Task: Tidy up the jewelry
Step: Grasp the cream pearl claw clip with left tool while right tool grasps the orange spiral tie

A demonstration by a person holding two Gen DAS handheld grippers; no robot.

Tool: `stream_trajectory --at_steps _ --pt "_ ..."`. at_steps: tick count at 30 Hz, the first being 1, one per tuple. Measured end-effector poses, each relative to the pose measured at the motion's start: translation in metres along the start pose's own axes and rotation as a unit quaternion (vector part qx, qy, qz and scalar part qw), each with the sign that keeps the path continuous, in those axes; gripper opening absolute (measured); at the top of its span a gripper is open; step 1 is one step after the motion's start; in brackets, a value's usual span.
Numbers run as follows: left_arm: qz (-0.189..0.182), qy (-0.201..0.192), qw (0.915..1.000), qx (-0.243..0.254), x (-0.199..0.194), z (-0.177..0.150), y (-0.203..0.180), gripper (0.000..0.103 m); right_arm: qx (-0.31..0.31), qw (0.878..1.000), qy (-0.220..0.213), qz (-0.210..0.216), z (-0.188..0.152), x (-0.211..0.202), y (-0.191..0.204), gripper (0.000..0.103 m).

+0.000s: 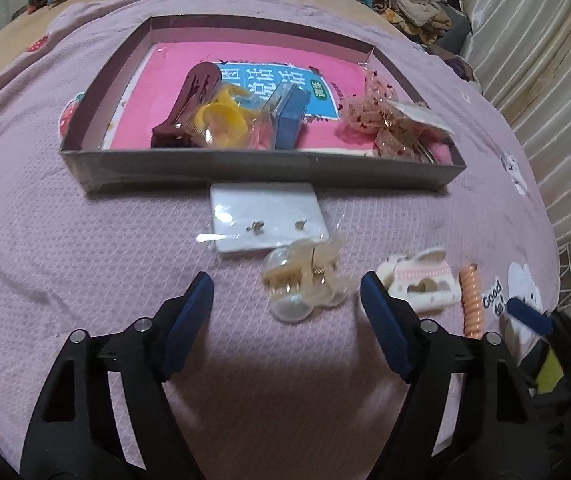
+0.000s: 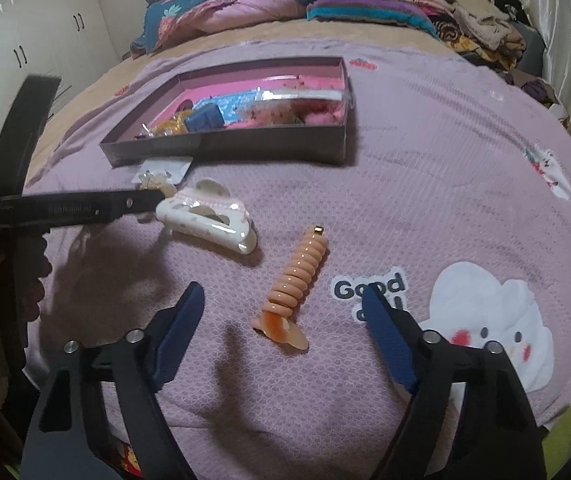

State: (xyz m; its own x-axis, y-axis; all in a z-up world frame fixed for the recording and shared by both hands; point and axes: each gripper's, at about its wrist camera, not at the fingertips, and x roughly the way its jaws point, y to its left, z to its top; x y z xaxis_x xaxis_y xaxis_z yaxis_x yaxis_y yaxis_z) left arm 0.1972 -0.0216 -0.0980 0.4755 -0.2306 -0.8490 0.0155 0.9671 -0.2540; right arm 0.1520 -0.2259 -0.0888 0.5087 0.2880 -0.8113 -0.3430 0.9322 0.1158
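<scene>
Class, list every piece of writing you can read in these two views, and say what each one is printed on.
"Good": pink bedspread, beside the white cloud cartoon; the word beneath is partly hidden.
Large white Chinese characters on the pink book in the grey box: too distorted to read reliably.
Small print on the black bar of the left gripper: too blurred.

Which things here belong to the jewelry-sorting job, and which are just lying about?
Job:
box
earring card
pearl clip
white claw clip
orange clip
left hand-held gripper
right hand-held gripper

Lying about:
bedspread
pillows
clothes pile
wardrobe
</scene>
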Motion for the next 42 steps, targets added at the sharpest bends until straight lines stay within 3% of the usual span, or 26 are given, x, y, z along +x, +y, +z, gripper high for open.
stream_trajectory --at_steps 4,8,10,11,17,29,42 --pt "0.003 -0.001 1.0000 -0.006 0.005 0.004 -0.002 0.060 0.006 1.000 0.013 0.002 0.001 0.010 -0.003 0.065" --pt "0.003 0.001 1.0000 -0.006 0.008 0.006 -0.003 0.051 0.011 1.000 0.028 0.005 0.005 0.020 -0.004 0.047" --pt "0.000 0.002 1.0000 -0.002 0.009 0.006 -0.005 0.039 0.013 0.999 0.035 0.007 0.006 0.026 -0.006 0.037" --pt "0.000 0.004 1.0000 0.000 0.010 0.006 -0.006 0.039 0.014 0.999 0.037 0.006 0.006 0.028 -0.006 0.027" --pt "-0.004 0.006 0.9999 0.008 0.006 0.002 -0.008 0.039 0.014 0.999 0.036 0.013 0.005 0.023 -0.013 0.021" --pt "-0.013 -0.003 0.9997 0.021 -0.022 -0.017 -0.004 0.039 0.008 1.000 0.001 0.017 0.006 -0.007 -0.013 0.020" --pt "-0.005 -0.039 0.9985 0.038 -0.068 -0.007 0.005 0.039 -0.023 0.998 -0.046 0.025 0.036 -0.047 0.006 0.020"
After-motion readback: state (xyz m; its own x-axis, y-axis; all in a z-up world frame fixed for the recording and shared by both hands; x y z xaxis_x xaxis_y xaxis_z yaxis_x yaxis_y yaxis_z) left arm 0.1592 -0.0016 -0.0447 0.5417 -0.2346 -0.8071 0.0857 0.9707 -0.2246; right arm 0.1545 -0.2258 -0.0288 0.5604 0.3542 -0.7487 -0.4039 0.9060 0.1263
